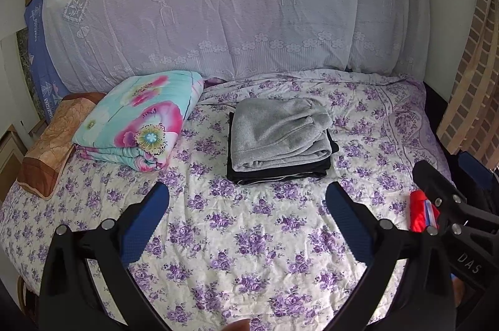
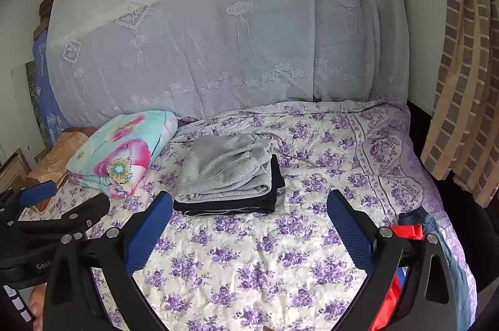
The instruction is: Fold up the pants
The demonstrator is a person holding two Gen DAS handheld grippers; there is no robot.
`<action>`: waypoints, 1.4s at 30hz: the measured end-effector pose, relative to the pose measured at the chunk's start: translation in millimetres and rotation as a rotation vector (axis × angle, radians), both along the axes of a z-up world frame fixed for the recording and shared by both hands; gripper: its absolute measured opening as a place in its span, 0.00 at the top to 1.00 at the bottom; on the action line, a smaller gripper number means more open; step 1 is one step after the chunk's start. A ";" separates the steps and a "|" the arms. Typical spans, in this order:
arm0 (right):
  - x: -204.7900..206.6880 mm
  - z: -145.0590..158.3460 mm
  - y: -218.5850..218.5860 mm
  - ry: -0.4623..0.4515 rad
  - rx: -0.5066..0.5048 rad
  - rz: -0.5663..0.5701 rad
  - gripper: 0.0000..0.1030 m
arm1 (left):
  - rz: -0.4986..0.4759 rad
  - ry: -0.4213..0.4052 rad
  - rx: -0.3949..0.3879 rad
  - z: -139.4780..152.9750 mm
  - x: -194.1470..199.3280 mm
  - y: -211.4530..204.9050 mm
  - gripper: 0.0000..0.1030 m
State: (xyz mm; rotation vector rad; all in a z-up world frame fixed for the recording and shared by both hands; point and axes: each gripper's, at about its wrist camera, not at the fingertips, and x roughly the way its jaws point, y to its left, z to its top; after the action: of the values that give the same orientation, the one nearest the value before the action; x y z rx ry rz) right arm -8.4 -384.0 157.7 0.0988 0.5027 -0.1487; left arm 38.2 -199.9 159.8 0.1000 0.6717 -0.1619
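Folded grey pants [image 1: 277, 131] [image 2: 224, 169] lie on top of folded black pants [image 1: 280, 173] [image 2: 230, 206] in the middle of the bed. My left gripper [image 1: 248, 203] hangs open over the bare sheet in front of the stack, nothing between its blue pads. Beside it my right gripper [image 2: 249, 209] is open too, equally short of the stack and empty. Each shows in the other's view: the right gripper [image 1: 449, 172] at the right edge, the left gripper [image 2: 62, 200] at the left edge. Blue jeans [image 2: 436, 228] lie at the bed's right edge beside a red cloth item [image 2: 405, 231] [image 1: 419, 211].
The bed has a white sheet with purple flowers [image 1: 249, 253]. A folded turquoise and pink quilt [image 1: 137, 125] and an orange-brown pillow [image 1: 59, 137] sit at the left. A lace net [image 1: 218, 19] hangs behind. A brick-patterned curtain [image 2: 461, 81] hangs at the right.
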 end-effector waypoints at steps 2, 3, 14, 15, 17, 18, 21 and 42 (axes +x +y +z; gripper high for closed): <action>-0.2 0.0 0.3 0.000 0.001 0.001 0.04 | 0.001 -0.001 0.000 -0.1 0.5 -0.5 0.05; 0.7 0.4 0.4 -0.001 0.001 0.003 0.04 | -0.001 -0.001 0.001 0.2 0.7 0.4 0.05; 3.8 1.1 1.0 -0.001 -0.002 0.009 0.04 | 0.003 -0.001 0.001 -0.3 0.6 0.0 0.05; 3.9 1.1 0.8 -0.001 -0.001 0.011 0.04 | 0.004 -0.001 0.000 0.1 0.3 0.2 0.05; 3.8 1.2 0.8 -0.001 -0.002 0.010 0.04 | 0.004 -0.002 0.002 0.0 0.2 -0.3 0.05; 3.9 1.1 0.6 -0.001 -0.002 0.012 0.04 | 0.004 -0.002 0.002 -0.1 0.1 -0.4 0.05; 4.2 1.6 1.0 -0.001 -0.001 0.012 0.04 | 0.005 -0.001 0.000 -0.6 0.6 -0.6 0.05; 3.7 3.0 1.6 -0.001 0.006 0.008 0.04 | -0.004 -0.019 0.006 -1.8 -2.7 -2.3 0.05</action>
State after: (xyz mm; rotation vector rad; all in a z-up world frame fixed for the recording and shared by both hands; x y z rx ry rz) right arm -4.7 -382.4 160.8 0.1024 0.5022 -0.1398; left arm 35.5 -202.3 158.0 0.1085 0.6531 -0.1626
